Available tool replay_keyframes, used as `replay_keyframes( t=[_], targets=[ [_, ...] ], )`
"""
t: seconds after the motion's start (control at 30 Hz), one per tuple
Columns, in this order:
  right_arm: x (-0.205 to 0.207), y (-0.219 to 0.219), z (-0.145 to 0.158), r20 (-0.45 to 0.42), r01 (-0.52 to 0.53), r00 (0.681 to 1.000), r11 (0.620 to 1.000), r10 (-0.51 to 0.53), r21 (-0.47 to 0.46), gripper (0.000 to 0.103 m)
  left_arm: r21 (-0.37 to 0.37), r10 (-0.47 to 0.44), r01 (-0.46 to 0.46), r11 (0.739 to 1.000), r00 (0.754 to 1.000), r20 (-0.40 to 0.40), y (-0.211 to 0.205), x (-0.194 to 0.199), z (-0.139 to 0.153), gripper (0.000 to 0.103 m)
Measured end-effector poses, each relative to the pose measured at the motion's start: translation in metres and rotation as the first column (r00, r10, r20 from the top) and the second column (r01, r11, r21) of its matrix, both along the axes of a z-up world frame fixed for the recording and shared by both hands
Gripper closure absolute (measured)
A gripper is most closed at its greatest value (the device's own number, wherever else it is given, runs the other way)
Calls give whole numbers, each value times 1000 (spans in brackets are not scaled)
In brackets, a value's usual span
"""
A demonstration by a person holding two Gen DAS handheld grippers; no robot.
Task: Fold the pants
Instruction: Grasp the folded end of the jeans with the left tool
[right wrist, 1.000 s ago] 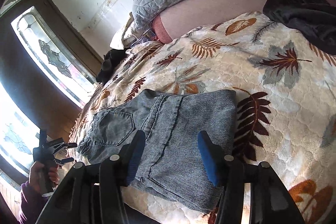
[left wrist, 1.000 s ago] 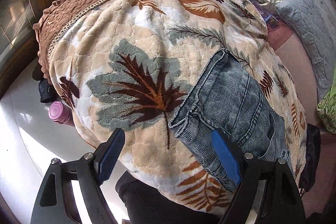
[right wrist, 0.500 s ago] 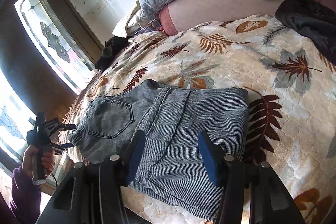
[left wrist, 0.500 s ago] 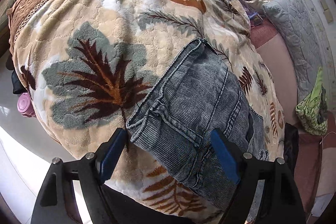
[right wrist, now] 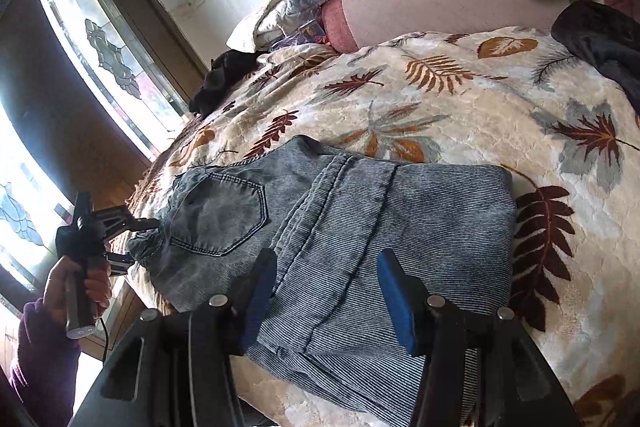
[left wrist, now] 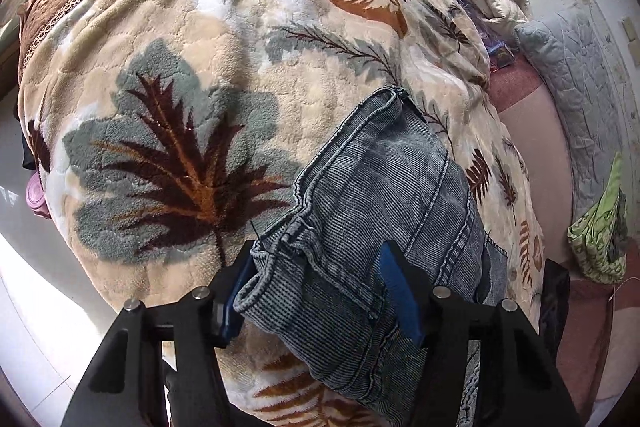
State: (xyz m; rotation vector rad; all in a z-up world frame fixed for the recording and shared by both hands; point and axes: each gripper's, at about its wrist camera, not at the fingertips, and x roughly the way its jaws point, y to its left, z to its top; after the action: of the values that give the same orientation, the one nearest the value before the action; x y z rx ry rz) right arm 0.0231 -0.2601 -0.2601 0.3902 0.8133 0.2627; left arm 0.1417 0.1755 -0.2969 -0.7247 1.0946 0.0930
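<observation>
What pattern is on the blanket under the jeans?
Cream blanket printed with brown, rust and grey-green leaves; the left wrist view shows it best.

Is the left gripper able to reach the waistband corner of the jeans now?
Probably yes: the left gripper is closing with the jeans' waistband corner already between its fingers, and nothing lies over it.
</observation>
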Motion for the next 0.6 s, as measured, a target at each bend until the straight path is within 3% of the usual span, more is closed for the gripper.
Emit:
replay_keyframes(
  t=[0.1, 0.27, 0.37, 0.6],
  targets=[
    [7, 12, 1, 11, -24, 1000, 1000, 24, -15, 47, 23, 15, -16, 1000, 1000, 12, 0, -2, 1, 46],
    [27, 30, 2, 32, -65, 997, 998, 65, 15, 48, 59, 1, -4, 998, 999, 40, -4, -3, 4, 69],
    [41, 55, 6, 74, -103, 992, 994, 105, -35, 65, 88, -21, 16, 996, 998, 55, -11, -2, 11, 77],
    [82, 108, -16, 16, -174, 984, 981, 176, -85, 71, 187, -98, 70, 980, 985, 143, -28, -7, 43, 79]
  ],
)
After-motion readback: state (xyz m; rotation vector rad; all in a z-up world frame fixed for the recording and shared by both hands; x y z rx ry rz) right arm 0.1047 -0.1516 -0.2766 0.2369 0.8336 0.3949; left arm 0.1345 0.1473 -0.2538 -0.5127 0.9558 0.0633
